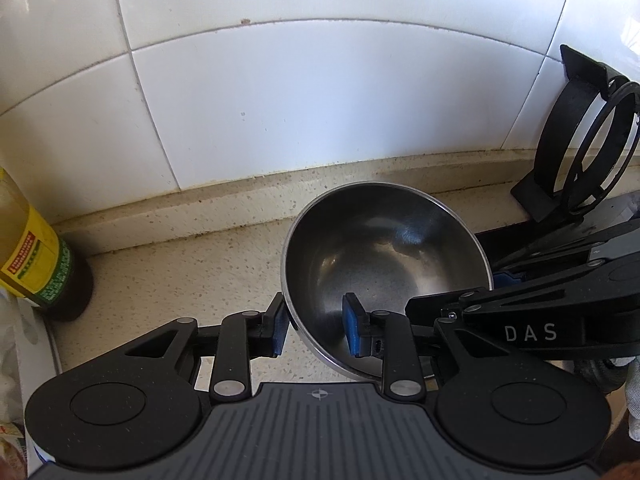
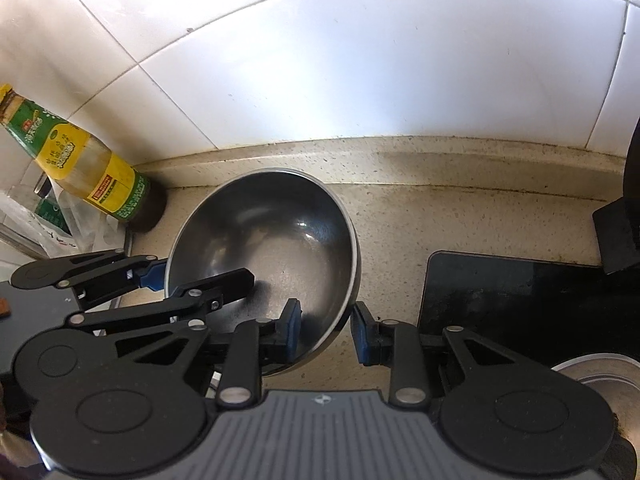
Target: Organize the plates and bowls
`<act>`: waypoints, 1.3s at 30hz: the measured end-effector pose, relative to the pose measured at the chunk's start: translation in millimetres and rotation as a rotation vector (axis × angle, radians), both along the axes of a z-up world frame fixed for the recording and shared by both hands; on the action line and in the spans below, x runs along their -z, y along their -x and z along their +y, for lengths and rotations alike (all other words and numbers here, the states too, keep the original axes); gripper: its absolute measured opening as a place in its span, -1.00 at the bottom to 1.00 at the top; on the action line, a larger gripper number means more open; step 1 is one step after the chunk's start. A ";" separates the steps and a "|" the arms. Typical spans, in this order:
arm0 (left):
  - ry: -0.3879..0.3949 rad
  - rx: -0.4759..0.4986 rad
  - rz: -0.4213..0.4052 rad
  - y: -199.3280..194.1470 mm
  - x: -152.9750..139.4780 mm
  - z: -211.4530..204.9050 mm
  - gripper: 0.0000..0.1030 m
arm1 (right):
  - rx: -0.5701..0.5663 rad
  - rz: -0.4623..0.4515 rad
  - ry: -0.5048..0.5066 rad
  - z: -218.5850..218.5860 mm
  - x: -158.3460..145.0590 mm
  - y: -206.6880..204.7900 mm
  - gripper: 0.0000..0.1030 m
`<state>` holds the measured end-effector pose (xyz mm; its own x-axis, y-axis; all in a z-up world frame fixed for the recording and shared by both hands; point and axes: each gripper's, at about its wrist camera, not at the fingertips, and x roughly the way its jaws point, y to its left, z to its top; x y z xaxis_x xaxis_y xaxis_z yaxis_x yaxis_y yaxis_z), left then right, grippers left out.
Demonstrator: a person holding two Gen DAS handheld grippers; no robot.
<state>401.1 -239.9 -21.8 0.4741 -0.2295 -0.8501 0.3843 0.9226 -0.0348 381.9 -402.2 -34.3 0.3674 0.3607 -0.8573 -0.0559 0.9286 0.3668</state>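
A steel bowl (image 1: 384,248) (image 2: 272,240) hangs tilted just above the speckled counter, near the tiled wall. My left gripper (image 1: 316,328) is shut on its rim, one blue pad inside the bowl and one against the outer wall. In the right wrist view this left gripper (image 2: 200,276) grips the bowl's left side. My right gripper (image 2: 326,334) is shut on the opposite rim in the same way. From the left wrist view the right gripper (image 1: 460,292) reaches in at the bowl's right edge.
A yellow-labelled oil bottle (image 1: 36,264) (image 2: 92,168) stands at the left by the wall, with plastic bags (image 2: 60,220) beside it. A black ring stand (image 1: 580,152) sits at the right. A black cooktop (image 2: 520,300) lies to the right, with another steel dish (image 2: 600,376) at its near corner.
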 end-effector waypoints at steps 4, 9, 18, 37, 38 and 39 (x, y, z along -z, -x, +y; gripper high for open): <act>0.005 -0.001 -0.012 3.0 -5.3 2.2 -0.31 | -0.003 -0.014 0.003 0.2 -8.9 4.6 -0.23; 0.012 -0.004 -0.033 12.5 -17.8 8.3 -0.31 | -0.008 -0.037 0.009 2.4 -25.4 15.0 -0.23; 0.029 -0.007 -0.087 40.7 -48.4 19.9 -0.30 | -0.023 -0.085 0.039 14.8 -62.5 45.3 -0.23; 0.050 0.003 -0.079 111.7 -66.5 44.2 -0.27 | -0.061 -0.043 0.055 48.9 -69.7 108.6 -0.23; 0.047 0.002 -0.072 114.4 -64.0 45.4 -0.27 | -0.065 -0.036 0.056 49.3 -67.4 110.1 -0.23; 0.044 0.001 -0.066 116.5 -62.0 46.0 -0.27 | -0.069 -0.029 0.056 50.4 -65.3 111.3 -0.23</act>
